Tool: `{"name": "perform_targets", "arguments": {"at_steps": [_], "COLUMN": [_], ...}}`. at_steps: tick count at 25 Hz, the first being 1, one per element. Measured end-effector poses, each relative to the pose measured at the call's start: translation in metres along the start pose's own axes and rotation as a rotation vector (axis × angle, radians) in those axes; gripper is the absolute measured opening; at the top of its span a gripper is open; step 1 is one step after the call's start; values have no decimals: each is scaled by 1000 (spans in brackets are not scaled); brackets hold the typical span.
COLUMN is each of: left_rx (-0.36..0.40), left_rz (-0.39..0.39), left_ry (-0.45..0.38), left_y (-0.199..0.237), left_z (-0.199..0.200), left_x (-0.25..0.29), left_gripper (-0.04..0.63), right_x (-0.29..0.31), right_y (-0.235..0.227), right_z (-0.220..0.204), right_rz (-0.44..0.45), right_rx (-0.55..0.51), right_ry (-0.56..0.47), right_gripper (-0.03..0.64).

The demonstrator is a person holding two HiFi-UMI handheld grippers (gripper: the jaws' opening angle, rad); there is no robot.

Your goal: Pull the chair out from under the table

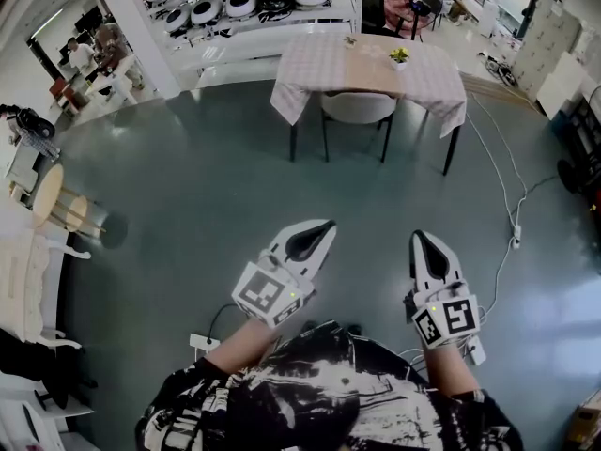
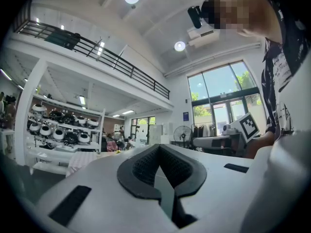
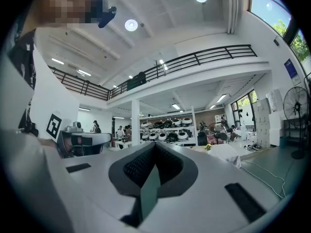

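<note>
Facing chair [image 1: 358, 107] tucked under table [image 1: 315, 64] at 12 o'clock, well apart from both claws; left gripper [image 1: 322, 231], right gripper [image 1: 422, 243] clenched empty, neither clearly nearer.

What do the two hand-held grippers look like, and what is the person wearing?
The left hand-held gripper and the right hand-held gripper are white, tapered plastic shells with black textured pads inside the jaws. Each carries a white cube with black square markers. The person wears a black-and-white patterned top.
</note>
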State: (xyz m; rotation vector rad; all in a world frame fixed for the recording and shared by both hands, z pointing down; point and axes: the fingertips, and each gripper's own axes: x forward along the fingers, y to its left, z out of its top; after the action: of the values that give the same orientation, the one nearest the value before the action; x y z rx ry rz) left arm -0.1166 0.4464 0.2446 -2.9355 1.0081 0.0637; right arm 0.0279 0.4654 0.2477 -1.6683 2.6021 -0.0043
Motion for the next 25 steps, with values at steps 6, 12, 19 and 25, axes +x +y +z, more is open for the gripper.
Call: {"name": "perform_targets", "arguments": {"at_steps": [6, 12, 19, 25], "left_rx": [-1, -17, 39, 48], "left_rz": [-62, -266, -282, -290], "left_ry": [8, -69, -114, -101], "left_y": [-8, -33, -40, -45], "left_z": [1, 21, 35, 29], "left_x": [1, 6, 2, 15], "left_gripper": [-2, 518, 571, 571], "right_x": [2, -2, -11, -16], "right_y": [0, -12, -24, -41], "right_z": [5, 38, 45, 40], "right_rz": [39, 96, 69, 59], "right_rx": [25, 18, -111, -108], "right_ry": [-26, -179, -208, -193], "right_gripper": [-15, 510, 577, 575]}}
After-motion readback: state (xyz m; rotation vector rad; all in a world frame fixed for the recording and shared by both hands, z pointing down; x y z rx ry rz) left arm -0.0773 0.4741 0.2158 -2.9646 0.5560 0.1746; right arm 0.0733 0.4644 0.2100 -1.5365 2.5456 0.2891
